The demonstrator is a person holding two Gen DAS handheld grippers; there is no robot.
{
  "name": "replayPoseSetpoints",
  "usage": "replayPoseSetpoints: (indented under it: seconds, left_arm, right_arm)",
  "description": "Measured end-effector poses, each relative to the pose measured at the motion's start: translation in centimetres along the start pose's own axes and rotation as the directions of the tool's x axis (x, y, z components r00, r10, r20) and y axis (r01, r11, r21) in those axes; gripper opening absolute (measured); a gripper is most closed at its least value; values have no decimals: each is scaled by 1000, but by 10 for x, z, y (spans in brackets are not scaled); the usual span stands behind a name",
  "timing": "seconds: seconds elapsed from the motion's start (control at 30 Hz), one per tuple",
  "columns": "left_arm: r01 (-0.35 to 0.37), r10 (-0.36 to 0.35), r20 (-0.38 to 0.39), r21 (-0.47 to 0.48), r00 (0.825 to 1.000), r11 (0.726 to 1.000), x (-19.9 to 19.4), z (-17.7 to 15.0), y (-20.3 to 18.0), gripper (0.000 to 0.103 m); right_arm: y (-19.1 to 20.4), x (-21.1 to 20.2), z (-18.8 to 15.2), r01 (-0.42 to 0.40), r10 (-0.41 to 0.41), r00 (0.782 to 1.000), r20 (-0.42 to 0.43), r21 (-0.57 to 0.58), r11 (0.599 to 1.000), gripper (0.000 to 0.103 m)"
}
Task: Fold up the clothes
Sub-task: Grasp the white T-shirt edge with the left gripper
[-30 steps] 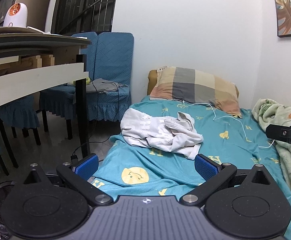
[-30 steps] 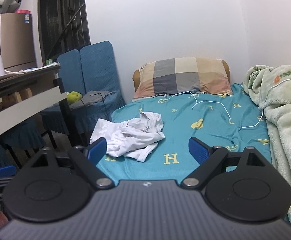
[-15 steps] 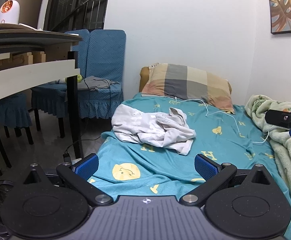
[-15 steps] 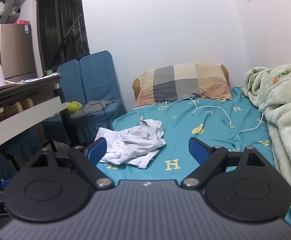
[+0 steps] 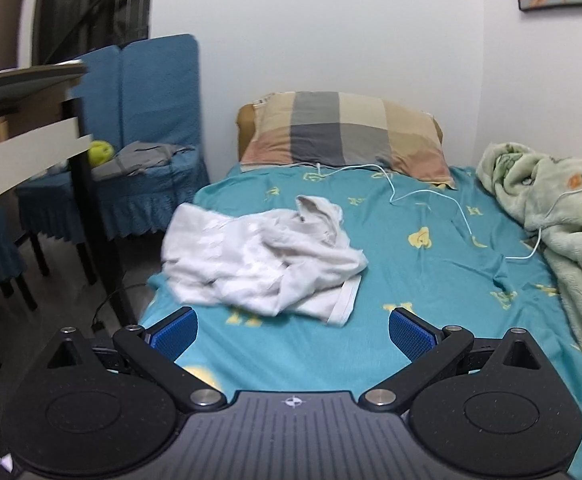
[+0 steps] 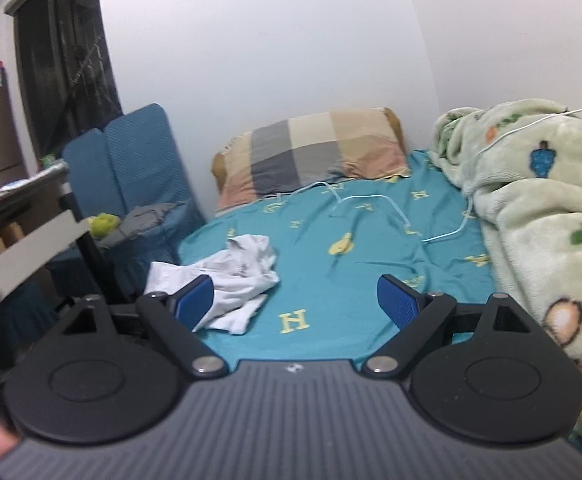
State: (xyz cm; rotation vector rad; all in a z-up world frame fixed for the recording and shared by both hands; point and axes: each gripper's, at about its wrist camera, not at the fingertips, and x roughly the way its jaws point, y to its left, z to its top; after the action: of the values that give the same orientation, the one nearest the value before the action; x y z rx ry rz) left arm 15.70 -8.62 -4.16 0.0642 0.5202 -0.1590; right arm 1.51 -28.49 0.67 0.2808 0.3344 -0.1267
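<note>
Facing the bed (image 5: 431,280), you hold both grippers above its near end with nothing between their fingers. Your left gripper (image 5: 293,332) has its jaws spread wide, the blue pads (image 5: 173,330) well apart and empty. Your right gripper (image 6: 295,304) is spread just as wide, also empty.

The shirt (image 5: 263,260), white and crumpled in a loose heap, lies on the teal sheet near the bed's left edge. In the left view it sits just ahead of the fingers, slightly left of centre, with a hemmed edge turned toward you. In the right view the shirt (image 6: 231,280) appears at the left, partly hidden behind the left pad; neither gripper touches it.

A checked pillow (image 5: 343,136) leans against the wall at the head of the bed. A thin white cable (image 5: 423,200) trails from the pillow across the sheet toward a pale green blanket (image 5: 559,216) bunched along the right side. Left of the bed stand blue-covered chairs (image 5: 151,120), one holding grey cloth and a yellow-green ball (image 5: 101,153), beside a table (image 5: 23,120).
</note>
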Motion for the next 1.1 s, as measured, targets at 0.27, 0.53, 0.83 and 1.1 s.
replayPoseSetpoints:
  seconds: [0.27,0.53,0.83,1.1]
  left_arm:
    - [-7,7,3,64,1000,998,115,36,-38,102]
    - [-5,11,-79,79,997,997,213,41,-57,88]
    - [-15,28,-131,100,991,995,245,29,-58,19]
    - [61,-58,-50,62,997,996,160,39,-49,10]
  right_arm:
    - [-17,31,1,73,-72,996,-42,16,997,90]
    - [-37,69,-4,119,-114,990,-88,56,991,90]
    - [-37,87,-14,99,-91,988,-127,59,993,90]
    - [-45,90,-15,139,-131,984,-118,62,988,90]
